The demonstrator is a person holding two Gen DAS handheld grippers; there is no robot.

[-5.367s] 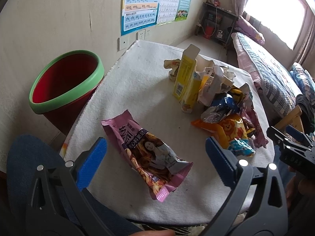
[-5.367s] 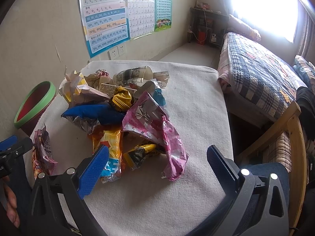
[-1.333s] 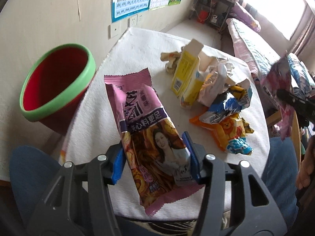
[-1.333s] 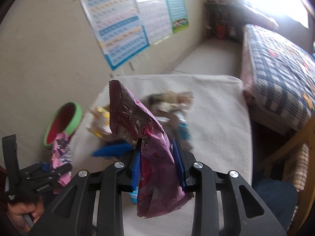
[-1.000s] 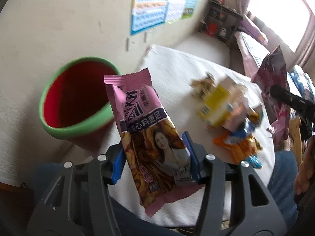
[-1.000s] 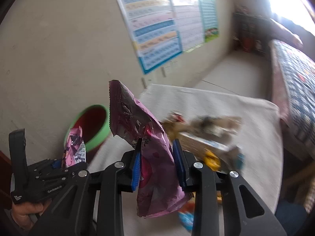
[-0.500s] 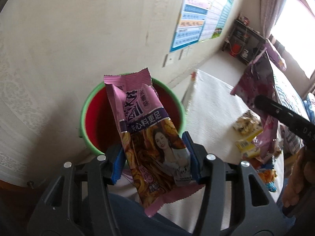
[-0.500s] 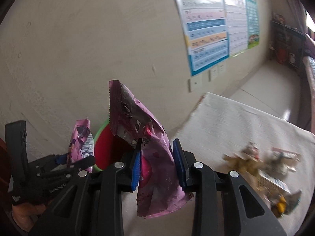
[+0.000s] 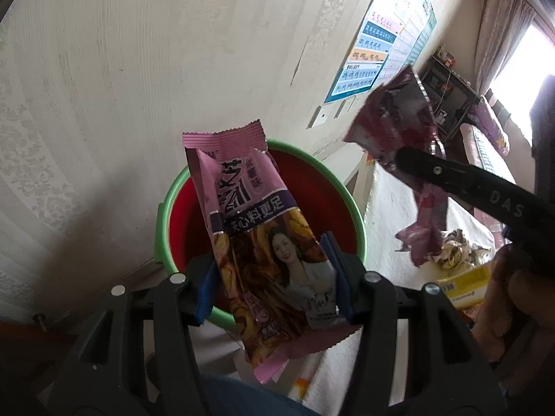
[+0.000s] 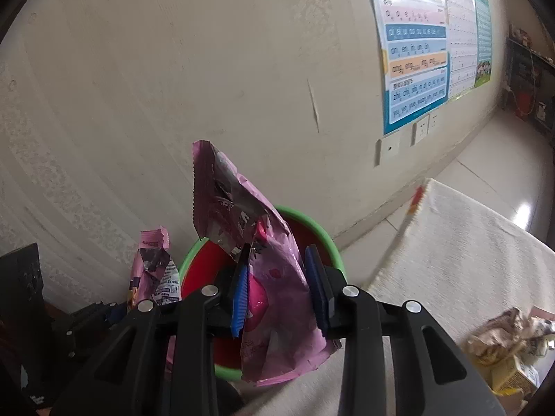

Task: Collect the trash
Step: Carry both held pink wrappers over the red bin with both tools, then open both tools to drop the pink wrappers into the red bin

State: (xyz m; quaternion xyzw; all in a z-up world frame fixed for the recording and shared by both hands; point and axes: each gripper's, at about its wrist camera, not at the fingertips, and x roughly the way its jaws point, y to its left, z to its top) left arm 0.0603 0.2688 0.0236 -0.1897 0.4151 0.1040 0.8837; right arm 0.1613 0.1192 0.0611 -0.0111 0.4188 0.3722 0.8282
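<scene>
Above the red plastic bin with a green rim [image 9: 350, 201], the left gripper [image 9: 274, 282] pinches a pink printed snack wrapper [image 9: 263, 246], while the right gripper [image 10: 279, 291] clamps a crumpled purple-pink foil bag [image 10: 263, 263]. More wrappers [image 10: 503, 332] lie on the white-clothed table [image 10: 461, 242], near its right edge.

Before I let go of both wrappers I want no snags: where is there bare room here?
The red inside of the bin, left of the snack wrapper, shows nothing in it. The cloth-covered table is bare along its near edge by the bin. It gets crowded at the trash pile and yellow box.
</scene>
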